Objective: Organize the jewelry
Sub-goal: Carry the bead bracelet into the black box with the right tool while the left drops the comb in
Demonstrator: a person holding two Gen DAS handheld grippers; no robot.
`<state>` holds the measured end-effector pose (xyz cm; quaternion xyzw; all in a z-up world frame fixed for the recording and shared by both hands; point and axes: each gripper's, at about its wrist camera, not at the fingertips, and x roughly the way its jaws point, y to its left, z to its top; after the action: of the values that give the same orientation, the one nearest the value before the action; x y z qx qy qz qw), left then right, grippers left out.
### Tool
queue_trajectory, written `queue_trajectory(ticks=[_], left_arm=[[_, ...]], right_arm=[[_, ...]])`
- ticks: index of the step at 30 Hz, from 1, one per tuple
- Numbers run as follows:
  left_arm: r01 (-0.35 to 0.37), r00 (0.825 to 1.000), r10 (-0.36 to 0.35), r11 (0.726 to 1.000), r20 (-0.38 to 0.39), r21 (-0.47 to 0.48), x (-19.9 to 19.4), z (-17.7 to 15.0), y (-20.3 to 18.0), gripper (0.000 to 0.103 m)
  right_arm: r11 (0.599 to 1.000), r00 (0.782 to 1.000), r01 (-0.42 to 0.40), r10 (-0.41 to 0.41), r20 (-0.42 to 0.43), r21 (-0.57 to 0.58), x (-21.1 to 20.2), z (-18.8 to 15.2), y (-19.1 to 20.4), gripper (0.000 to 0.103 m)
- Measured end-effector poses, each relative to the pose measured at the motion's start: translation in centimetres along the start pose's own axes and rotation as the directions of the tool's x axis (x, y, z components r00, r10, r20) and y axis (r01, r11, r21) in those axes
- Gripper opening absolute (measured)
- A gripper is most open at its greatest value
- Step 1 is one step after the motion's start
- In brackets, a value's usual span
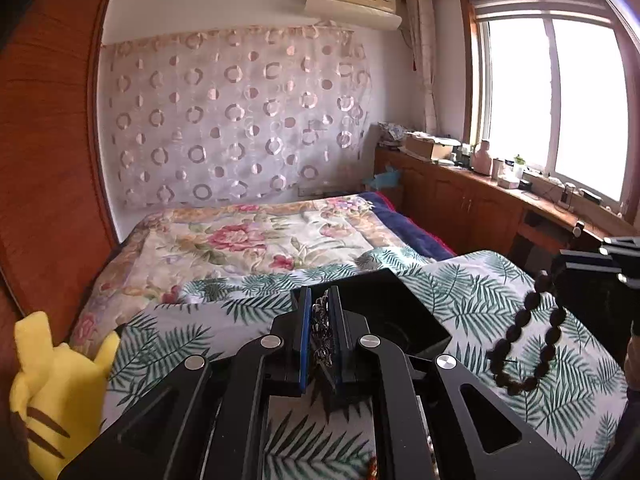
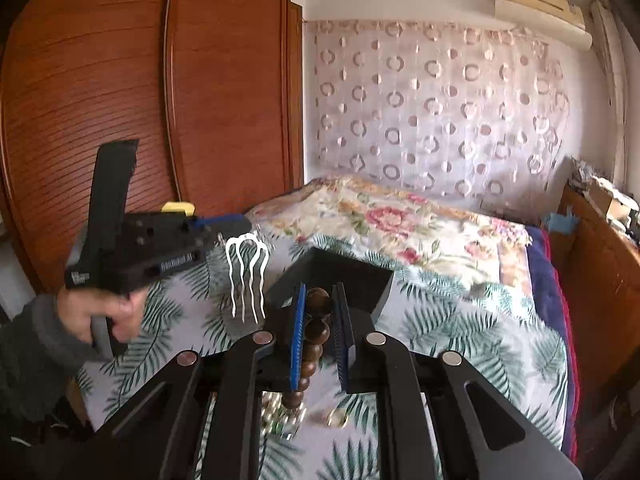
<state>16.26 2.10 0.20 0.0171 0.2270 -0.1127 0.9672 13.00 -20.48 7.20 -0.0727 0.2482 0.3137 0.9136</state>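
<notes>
In the left wrist view my left gripper (image 1: 320, 294) is shut on an ornate silver hair comb (image 1: 323, 332), above the palm-leaf sheet. Just past its fingertips an open black box (image 1: 396, 304) lies on the bed. My right gripper (image 1: 560, 270) comes in from the right, with a loop of dark beads (image 1: 528, 344) hanging from it. In the right wrist view my right gripper (image 2: 320, 290) is shut on the brown wooden bead bracelet (image 2: 318, 320), in front of the black box (image 2: 344, 272). My left gripper (image 2: 236, 226) holds the silver comb (image 2: 246, 276), prongs down.
Small shiny jewelry pieces (image 2: 282, 414) lie on the palm-leaf sheet (image 2: 460, 332) under my right gripper. A yellow plush toy (image 1: 56, 380) sits at the bed's left edge by the wooden wardrobe (image 2: 100, 80). A hand and grey sleeve (image 2: 96, 314) hold the left gripper. Cluttered cabinets (image 1: 460, 196) line the window.
</notes>
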Motion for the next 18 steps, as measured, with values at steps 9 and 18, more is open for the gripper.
queue_trajectory(ticks=[9,18], left_arm=[[0.015,1.000,-0.015,1.000,-0.013,-0.009,3.7,0.8,0.0,0.007],[0.031,0.996,-0.031,1.000,-0.082,-0.006,7.1,-0.2,0.2,0.008]], right_arm=[[1.000,1.000,-0.012,0.012,-0.015,0.002,4.8,2.1,-2.6,0.015],[0.999,0.998,-0.049,0.050,-0.039,0.015,9.9,3.3,-5.2,0.015]])
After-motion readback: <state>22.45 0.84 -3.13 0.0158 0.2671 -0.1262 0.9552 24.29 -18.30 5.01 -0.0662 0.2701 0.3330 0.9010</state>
